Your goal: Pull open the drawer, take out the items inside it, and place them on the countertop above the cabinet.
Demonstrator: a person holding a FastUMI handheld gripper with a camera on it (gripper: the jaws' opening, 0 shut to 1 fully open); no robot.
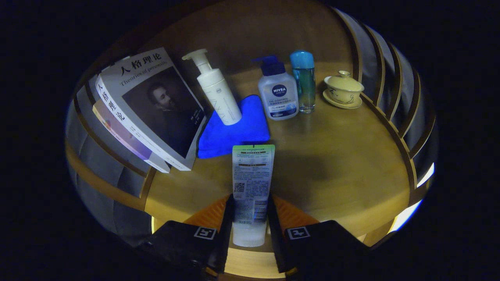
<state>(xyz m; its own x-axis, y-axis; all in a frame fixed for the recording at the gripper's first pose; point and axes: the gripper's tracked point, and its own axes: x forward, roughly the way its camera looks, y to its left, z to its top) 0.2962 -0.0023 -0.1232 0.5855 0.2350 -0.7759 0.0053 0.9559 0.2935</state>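
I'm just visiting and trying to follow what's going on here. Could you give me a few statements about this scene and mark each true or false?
1. The tongs grip a squeeze tube between both fingers. True.
2. The white pump bottle stands on a blue cloth. True.
3. The lidded cup sits on top of the books. False: it sits on a saucer on the countertop, beyond the blue-capped bottle.
4. The blue-capped bottle lies on its side. False: it stands upright beside the pump dispenser.
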